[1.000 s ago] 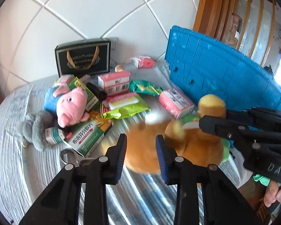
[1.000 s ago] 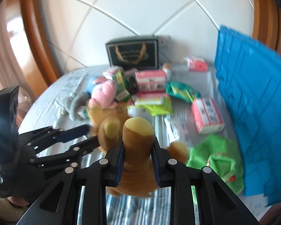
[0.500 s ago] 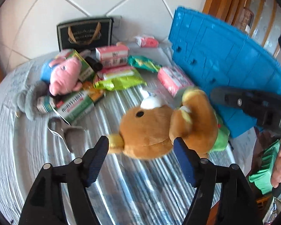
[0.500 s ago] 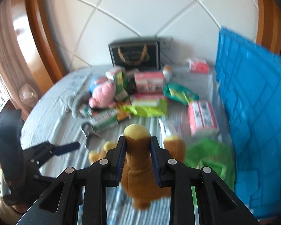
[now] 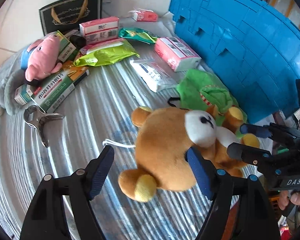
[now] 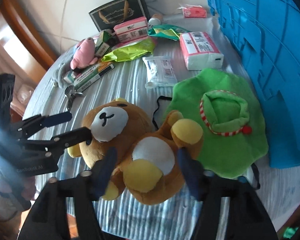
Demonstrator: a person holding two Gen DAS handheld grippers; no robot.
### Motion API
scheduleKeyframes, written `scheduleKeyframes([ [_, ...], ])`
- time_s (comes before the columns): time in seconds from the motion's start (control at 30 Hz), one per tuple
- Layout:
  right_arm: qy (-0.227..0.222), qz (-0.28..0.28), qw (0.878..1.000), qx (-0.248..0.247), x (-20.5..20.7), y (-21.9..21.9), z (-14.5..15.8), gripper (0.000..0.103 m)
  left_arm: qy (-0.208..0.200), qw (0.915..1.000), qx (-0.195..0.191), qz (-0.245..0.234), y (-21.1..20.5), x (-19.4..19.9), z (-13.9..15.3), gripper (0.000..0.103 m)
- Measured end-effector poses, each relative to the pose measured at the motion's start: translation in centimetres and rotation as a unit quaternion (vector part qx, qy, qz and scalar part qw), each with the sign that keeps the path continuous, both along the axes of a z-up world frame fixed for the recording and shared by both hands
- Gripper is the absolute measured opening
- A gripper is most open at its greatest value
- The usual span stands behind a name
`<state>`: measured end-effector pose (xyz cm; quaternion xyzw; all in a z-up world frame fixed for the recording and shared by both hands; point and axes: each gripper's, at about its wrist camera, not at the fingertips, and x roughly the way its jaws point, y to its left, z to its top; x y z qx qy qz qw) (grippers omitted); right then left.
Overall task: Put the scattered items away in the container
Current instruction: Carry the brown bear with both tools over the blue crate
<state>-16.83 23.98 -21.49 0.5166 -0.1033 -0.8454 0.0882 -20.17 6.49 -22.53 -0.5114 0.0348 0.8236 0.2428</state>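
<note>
A brown teddy bear [image 5: 166, 148] lies on its back on the grey table [image 5: 86, 124], next to a green cloth hat [image 5: 206, 92]; both also show in the right wrist view, the bear [image 6: 134, 138] and the hat [image 6: 226, 124]. My left gripper [image 5: 150, 164] is open, its jaws either side of the bear's head. My right gripper [image 6: 146, 168] is open around the bear's body and legs, not closed on it. The blue crate [image 5: 250, 36] stands at the right, also in the right wrist view [image 6: 270, 40].
Scattered further back: a pink plush pig [image 5: 44, 58], green medicine boxes [image 5: 56, 90], pink tissue packs [image 5: 176, 54], a yellow-green pouch [image 5: 108, 54], a white packet [image 5: 154, 76], metal pliers [image 5: 38, 120] and a black gift box [image 5: 70, 12] by the wall.
My right gripper has opened and let go of the bear's leg. The bear has dropped onto the table on its back. My left gripper has moved in around its head.
</note>
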Motion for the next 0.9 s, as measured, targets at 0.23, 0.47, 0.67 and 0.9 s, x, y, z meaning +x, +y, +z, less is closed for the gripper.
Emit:
scheduleKeyframes([
  [0.23, -0.025, -0.051, 0.998, -0.021, 1.5, 1.4, -1.2, 0.096, 0.000, 0.9960, -0.042, -0.079, 3.5, 1.2, -1.6, 0.079],
  [0.47, -0.051, -0.106, 0.992, -0.051, 0.7, 2.7, -4.0, 0.102, 0.011, 0.9928, -0.062, -0.102, 5.5, -0.4, -3.1, 0.098],
  [0.67, -0.066, -0.128, 0.984, -0.101, -0.5, 3.7, -6.4, 0.102, -0.014, 0.9940, -0.017, -0.107, 4.8, -1.5, -4.3, 0.097],
  [0.9, -0.041, -0.091, 0.992, -0.082, -0.2, 2.1, -4.0, 0.084, 0.020, 0.9963, 0.002, -0.084, 3.7, 0.2, -2.0, 0.091],
])
